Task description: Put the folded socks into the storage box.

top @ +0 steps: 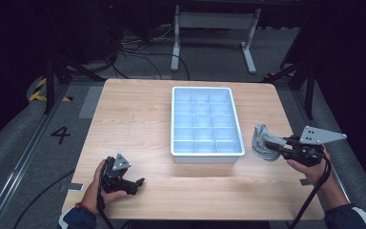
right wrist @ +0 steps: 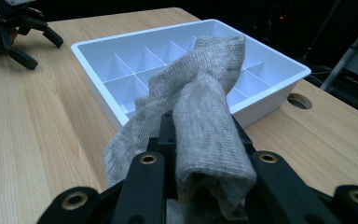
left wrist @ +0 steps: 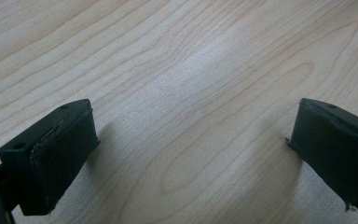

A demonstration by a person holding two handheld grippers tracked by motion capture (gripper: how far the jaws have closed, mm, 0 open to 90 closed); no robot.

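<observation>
Your right gripper (top: 272, 145) has its fingers (right wrist: 144, 186) clamped on a grey sock (right wrist: 205, 116), holding it just off the right side of the white tray (top: 207, 153); the sock's loose end droops toward the wooden surface (top: 133, 119). Your left gripper (top: 136, 183) rests low at the surface's near-left corner, well apart from the tray, its fingers (left wrist: 56, 154) spread wide with only bare wood between them.
</observation>
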